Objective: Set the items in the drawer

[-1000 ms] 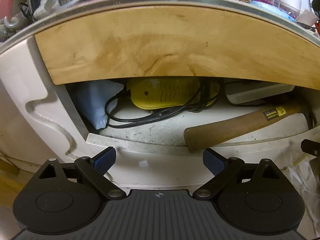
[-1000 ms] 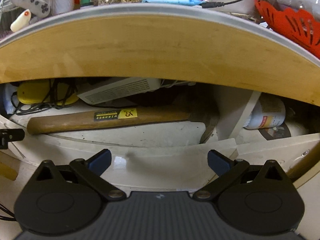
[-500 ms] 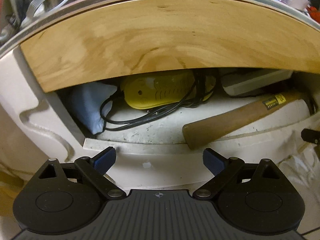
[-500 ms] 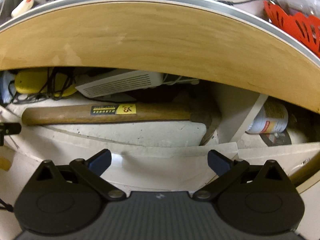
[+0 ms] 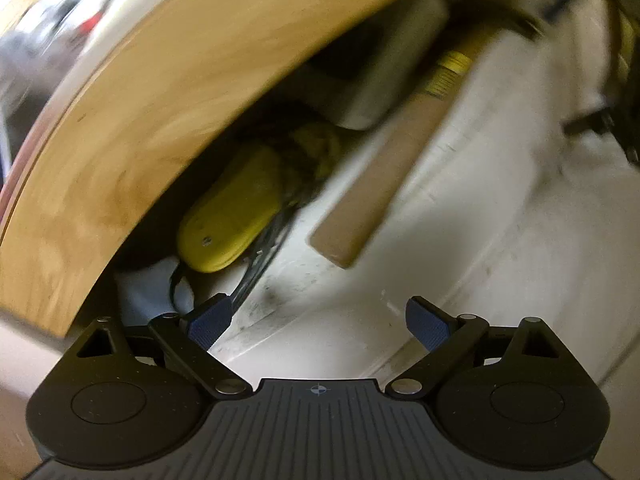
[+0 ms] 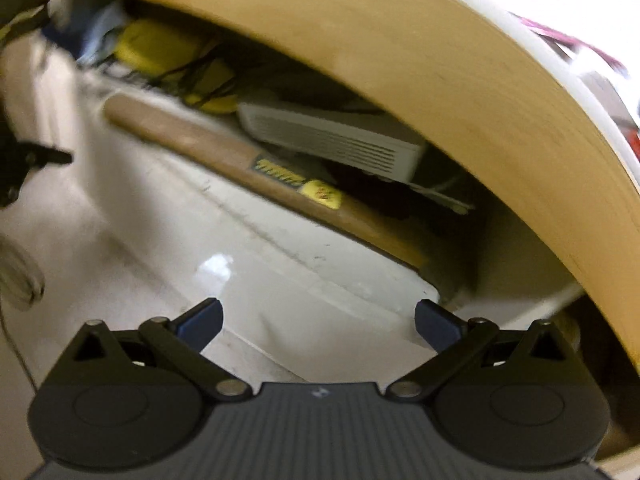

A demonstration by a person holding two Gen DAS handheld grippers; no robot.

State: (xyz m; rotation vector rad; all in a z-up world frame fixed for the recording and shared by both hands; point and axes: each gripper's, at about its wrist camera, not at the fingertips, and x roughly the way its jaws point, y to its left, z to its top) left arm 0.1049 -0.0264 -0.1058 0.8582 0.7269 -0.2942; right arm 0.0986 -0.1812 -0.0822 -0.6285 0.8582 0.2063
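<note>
A white drawer (image 5: 480, 216) stands open under a wooden tabletop edge (image 5: 160, 92). Inside lie a wooden-handled hammer (image 5: 384, 176), a yellow device (image 5: 236, 216) with black cord, and a white vented box (image 6: 340, 144). The hammer (image 6: 248, 168) and yellow device (image 6: 160, 48) also show in the right wrist view. My left gripper (image 5: 318, 322) is open and empty, tilted, over the drawer's front edge. My right gripper (image 6: 318, 320) is open and empty, tilted the other way, over the drawer front (image 6: 248, 292). Both views are motion-blurred.
A pale blue bag (image 5: 148, 292) sits in the drawer's left corner. The wooden tabletop edge (image 6: 460, 92) overhangs the drawer closely. The other gripper's black tip (image 6: 28, 164) shows at the left of the right wrist view. Clutter on the tabletop is blurred.
Both grippers have rolled sharply, left one way and right the other, so the drawer now looks slanted. Both stay open and empty. The drawer's contents have not moved.
</note>
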